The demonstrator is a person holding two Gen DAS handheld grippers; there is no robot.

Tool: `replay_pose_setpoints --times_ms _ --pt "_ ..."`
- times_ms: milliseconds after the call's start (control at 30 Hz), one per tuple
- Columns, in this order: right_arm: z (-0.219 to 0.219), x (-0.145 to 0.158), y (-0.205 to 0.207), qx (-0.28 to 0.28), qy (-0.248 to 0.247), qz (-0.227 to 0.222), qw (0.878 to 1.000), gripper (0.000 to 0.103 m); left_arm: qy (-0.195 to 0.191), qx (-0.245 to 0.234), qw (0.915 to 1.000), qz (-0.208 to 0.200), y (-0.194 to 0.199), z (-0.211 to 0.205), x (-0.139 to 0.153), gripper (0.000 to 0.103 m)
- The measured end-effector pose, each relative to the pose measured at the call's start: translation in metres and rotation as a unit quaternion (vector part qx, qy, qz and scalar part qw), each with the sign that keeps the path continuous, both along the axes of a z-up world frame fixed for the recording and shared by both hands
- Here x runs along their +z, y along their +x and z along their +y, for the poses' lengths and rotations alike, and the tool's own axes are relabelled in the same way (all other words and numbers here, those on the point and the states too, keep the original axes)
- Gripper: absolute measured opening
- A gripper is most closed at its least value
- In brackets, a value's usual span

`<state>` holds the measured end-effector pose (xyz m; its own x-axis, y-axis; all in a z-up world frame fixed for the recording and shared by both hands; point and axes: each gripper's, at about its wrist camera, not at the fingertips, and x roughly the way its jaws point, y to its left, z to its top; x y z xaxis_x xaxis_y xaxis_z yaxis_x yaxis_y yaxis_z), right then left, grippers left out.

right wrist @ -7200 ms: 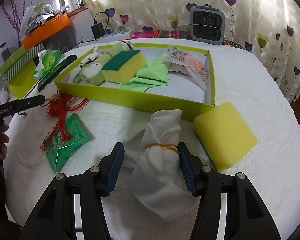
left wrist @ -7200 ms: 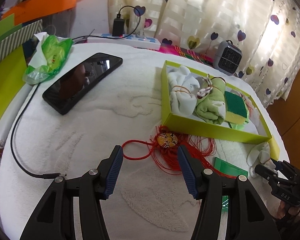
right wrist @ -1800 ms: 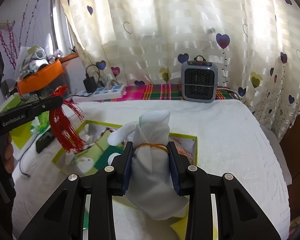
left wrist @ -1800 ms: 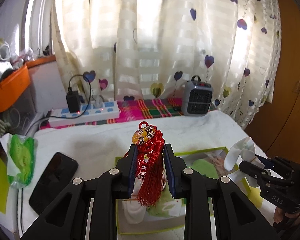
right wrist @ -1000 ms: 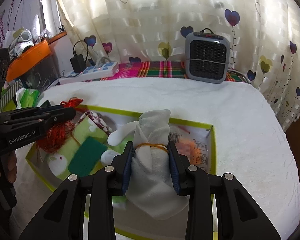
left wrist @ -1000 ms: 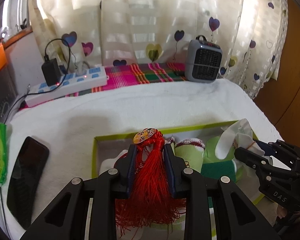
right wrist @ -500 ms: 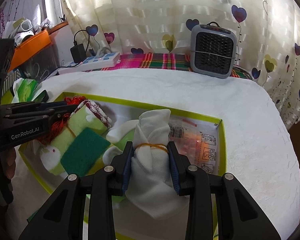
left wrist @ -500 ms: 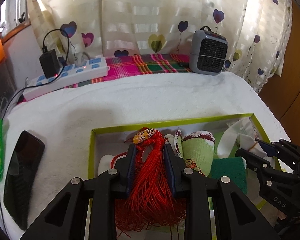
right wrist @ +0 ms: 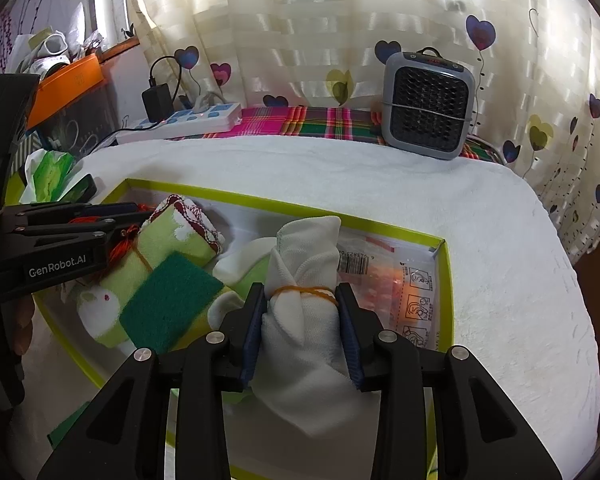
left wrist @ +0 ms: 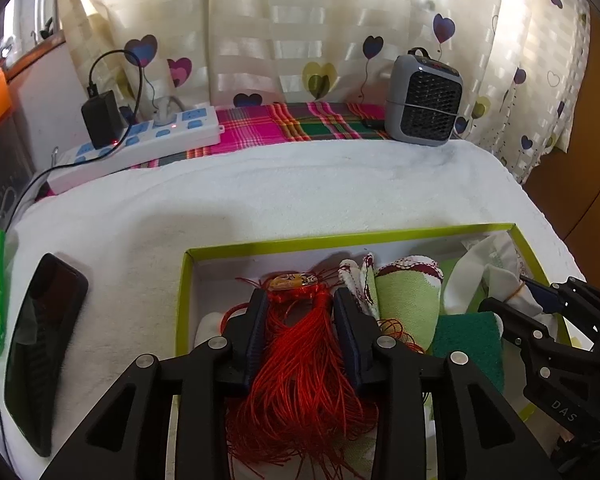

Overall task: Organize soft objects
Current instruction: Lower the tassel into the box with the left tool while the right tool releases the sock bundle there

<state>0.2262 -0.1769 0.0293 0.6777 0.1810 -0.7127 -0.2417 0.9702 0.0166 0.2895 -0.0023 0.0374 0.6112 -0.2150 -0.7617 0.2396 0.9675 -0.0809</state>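
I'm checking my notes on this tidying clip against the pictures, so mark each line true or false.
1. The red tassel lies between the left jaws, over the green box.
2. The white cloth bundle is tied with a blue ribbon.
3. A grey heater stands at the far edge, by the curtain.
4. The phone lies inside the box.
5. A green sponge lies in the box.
1. True: the red tassel sits between the jaws of the left gripper, which are opening, above the green box.
2. False: the white cloth bundle, between the jaws of the right gripper, has an orange rubber band.
3. True: the grey heater.
4. False: the phone lies outside, left of the box.
5. True: the green sponge.
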Motion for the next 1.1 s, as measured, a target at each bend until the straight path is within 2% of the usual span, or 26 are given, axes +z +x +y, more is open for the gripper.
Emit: replay_pose_setpoints --times_ms 400,800,1033,1100 --pt "-0.001 0.002 -0.003 -0.004 0.001 -0.005 1.0 0.044 0.001 0.001 1.0 0.0 0.0 0.0 -0.001 0.036" --pt "-0.004 0.005 -0.007 -0.011 0.007 -0.012 1.0 0.056 0.001 0.006 1.0 -0.006 -0.004 0.003 0.003 0.046" --pt "-0.007 0.008 -0.01 -0.015 0.019 -0.016 1.0 0.058 0.004 0.01 0.9999 -0.009 -0.007 0.002 0.007 0.05" --pt "-0.007 0.009 -0.011 -0.015 0.022 -0.016 1.0 0.058 0.007 0.013 0.9998 -0.012 -0.009 0.002 0.009 0.054"
